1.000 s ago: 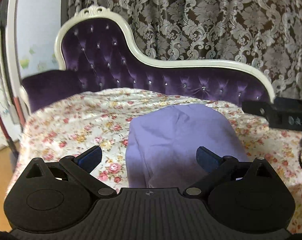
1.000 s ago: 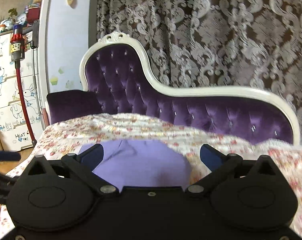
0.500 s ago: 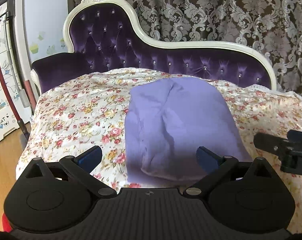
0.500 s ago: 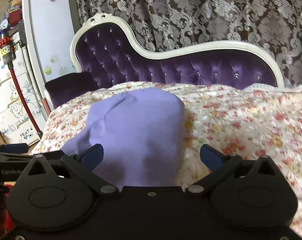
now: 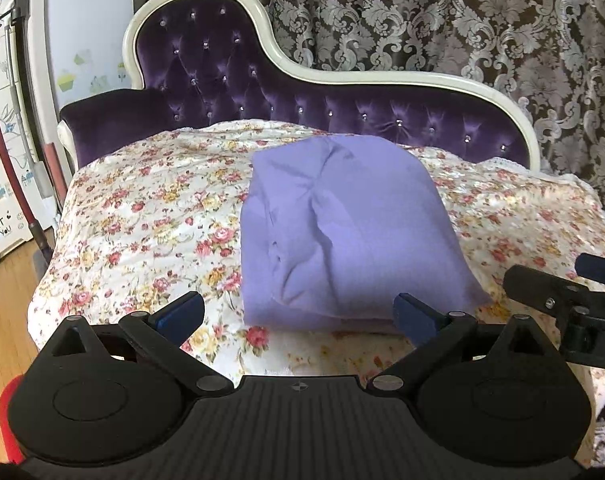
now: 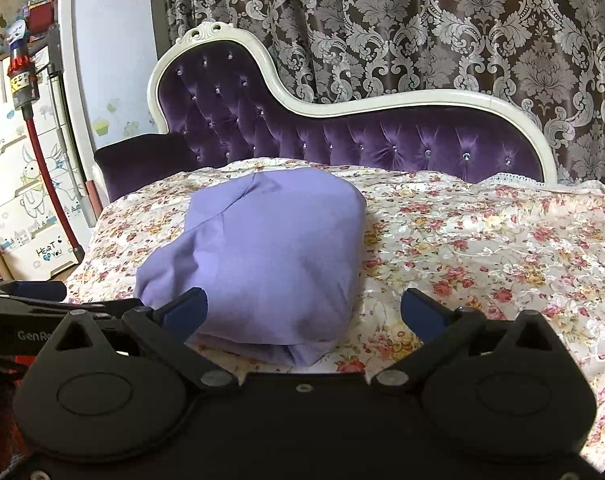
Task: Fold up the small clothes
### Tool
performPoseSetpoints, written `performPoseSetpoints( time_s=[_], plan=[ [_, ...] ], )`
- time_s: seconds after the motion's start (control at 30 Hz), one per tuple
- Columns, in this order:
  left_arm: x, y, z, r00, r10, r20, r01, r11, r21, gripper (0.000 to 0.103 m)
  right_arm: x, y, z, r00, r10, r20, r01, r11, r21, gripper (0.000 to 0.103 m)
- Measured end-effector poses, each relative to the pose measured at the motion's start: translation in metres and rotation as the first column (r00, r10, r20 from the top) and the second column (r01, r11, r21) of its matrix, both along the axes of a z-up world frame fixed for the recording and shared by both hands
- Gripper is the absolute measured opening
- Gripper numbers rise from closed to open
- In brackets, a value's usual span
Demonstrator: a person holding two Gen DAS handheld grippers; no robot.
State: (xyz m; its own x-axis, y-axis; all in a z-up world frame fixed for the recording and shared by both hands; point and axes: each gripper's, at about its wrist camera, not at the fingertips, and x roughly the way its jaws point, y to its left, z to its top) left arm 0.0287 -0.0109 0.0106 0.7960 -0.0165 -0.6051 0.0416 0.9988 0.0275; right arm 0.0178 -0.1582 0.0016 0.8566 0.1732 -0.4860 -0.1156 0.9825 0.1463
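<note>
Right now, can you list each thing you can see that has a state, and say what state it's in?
Lavender cotton garment: folded into a compact bundle, lying on the cover, held by neither gripper.
Left gripper: open, empty, just short of the bundle's near edge.
Right gripper: open, empty, near the bundle's near edge.
Floral-print quilted cover: spread over the purple tufted velvet chaise.

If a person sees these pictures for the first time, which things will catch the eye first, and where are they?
First comes the folded lilac cloth garment, lying as a neat bundle in the middle of the flower-printed bed cover. Behind it stands the purple tufted velvet couch back with a curved white frame, in front of a dark curtain with a pale damask pattern. The left tool and the right tool are both open and hold nothing, near the front of the bundle.
</note>
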Motion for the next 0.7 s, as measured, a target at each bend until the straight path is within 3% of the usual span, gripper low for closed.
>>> performPoseSetpoints(
  time_s=[0.7],
  plan=[
    [-0.0066,-0.0013,-0.0038,1.0,0.012,-0.027,-0.013,1.0,-0.013,0.102,-0.0013,-0.0022,-0.0045,1.0,0.002,-0.024,-0.002,1.0,-0.001,0.102]
  ],
)
